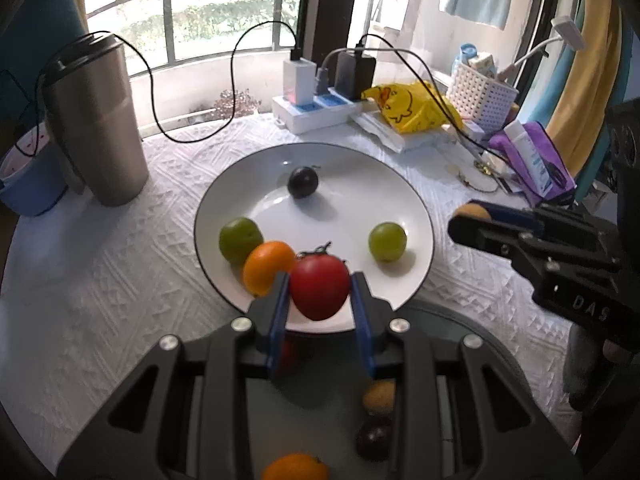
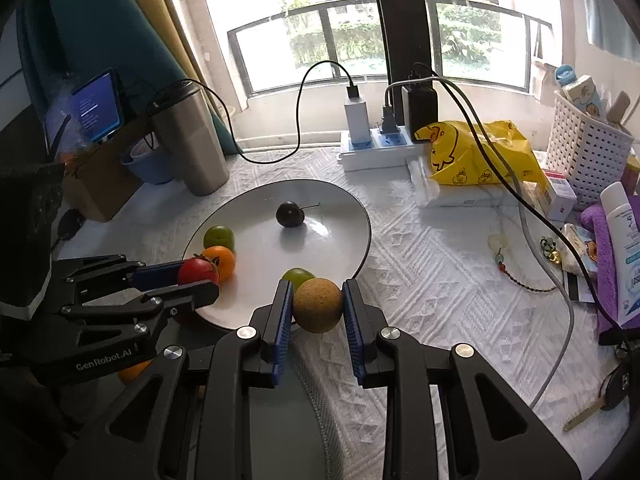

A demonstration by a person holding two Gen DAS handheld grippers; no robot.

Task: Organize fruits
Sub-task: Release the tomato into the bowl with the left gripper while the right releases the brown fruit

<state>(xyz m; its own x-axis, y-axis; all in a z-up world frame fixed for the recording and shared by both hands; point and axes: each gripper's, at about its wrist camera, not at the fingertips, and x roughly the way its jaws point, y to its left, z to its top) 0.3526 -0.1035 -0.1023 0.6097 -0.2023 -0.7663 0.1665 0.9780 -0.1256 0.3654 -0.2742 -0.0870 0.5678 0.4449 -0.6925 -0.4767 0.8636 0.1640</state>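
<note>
Ready for sorting onto the white round plate point(image 1: 416, 216), the left gripper point(image 1: 320, 292) fingers clamp a red tomato point(image 1: 319, 286) over its near edge, while the right gripper point(image 2: 318, 306) fingers pinch a brown round fruit point(image 2: 318, 305).

1. The left tongs point(image 1: 319, 292) point steeply downward, blue pads clamped on a red tomato point(image 1: 319, 286).
2. The right tongs point(image 2: 318, 306) slope downward too, pads pressed on either side of a round brown fruit point(image 2: 318, 305).
3. The two tongs sit side by side, near each other, tips apart.
</note>
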